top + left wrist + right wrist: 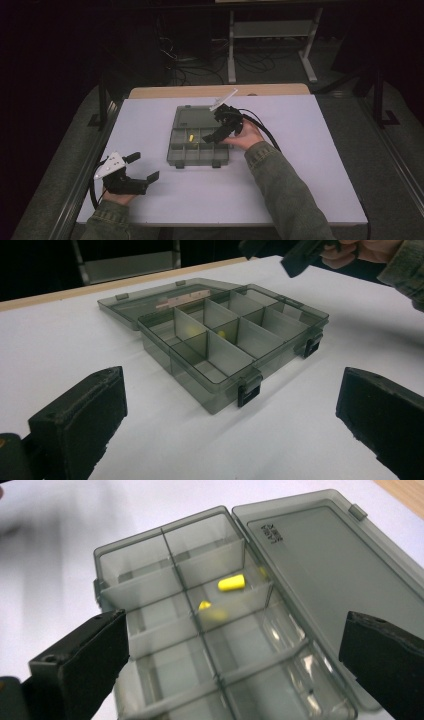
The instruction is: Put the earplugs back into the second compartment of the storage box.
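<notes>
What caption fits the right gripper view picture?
Open right gripper above a clear divided box holding one yellow piece.

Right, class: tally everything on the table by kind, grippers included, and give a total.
Grey compartment box, lid open: 1
Yellow piece in the box: 1
Black latches on the box front: 2
Grippers, left and right, both open: 2
Total: 6

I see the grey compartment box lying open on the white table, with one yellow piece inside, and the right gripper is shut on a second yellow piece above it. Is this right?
Not quite. The right gripper holds nothing: the right gripper view shows its jaws wide apart above the grey compartment box. The box does lie open on the white table, with the yellow piece in one compartment.
</notes>
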The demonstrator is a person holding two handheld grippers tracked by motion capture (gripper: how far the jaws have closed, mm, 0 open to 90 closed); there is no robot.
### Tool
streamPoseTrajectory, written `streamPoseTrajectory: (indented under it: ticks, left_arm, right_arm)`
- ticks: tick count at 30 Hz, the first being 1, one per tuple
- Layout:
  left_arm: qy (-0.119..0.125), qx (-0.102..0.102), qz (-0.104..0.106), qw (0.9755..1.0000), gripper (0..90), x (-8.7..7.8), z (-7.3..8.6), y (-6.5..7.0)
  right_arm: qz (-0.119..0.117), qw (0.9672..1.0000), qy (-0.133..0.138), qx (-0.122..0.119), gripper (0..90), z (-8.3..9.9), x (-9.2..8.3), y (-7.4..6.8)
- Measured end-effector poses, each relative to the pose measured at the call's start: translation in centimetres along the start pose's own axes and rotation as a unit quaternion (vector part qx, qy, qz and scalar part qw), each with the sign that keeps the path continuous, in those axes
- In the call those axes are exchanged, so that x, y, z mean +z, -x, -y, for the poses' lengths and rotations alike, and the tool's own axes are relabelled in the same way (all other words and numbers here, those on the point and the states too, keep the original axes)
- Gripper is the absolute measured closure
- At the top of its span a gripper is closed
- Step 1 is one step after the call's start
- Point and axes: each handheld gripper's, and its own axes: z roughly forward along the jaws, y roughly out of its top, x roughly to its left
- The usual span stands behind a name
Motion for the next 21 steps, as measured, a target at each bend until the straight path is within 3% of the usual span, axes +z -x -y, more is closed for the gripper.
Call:
streamPoseTrajectory:
  ticks: [21]
  left_arm:
    - [-0.003,0.001,-0.001,1.0000,0.0,0.0,0.0,0.0]
  right_arm:
    - [0.012,0.9995,0.027,0.008,0.0,4.8,-3.9,-1.4]
